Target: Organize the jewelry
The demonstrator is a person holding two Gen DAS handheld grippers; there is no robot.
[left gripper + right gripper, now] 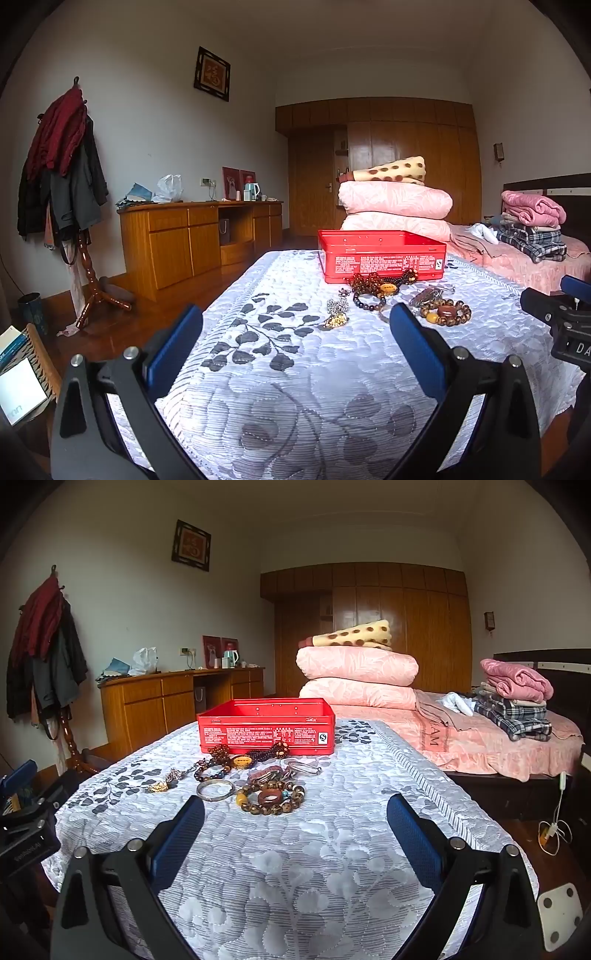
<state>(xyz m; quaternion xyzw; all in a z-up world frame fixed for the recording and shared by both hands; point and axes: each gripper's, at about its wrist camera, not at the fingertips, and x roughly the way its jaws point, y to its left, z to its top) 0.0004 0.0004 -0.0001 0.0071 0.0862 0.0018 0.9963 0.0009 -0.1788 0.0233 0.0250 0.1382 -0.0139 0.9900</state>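
Note:
A red open tin box (382,258) (266,727) stands at the far side of a quilted white cloth with grey leaves (295,369) (295,867). In front of it lies a heap of jewelry: brown bead bracelets (447,314) (273,797), dark bead strings (376,284) (236,760), a silver bangle (216,789) and a small metal trinket (337,314) (162,784). My left gripper (295,321) is open, short of the heap, nothing between its blue pads. My right gripper (295,808) is open too, just before the bracelets.
Past the cloth is a bed with folded pink quilts (395,206) (358,675) and stacked clothes (517,698). A wooden dresser (192,240) lines the left wall beside a coat rack (62,166). A wardrobe (388,627) fills the back wall. The right gripper's body (565,321) shows at the left view's right edge.

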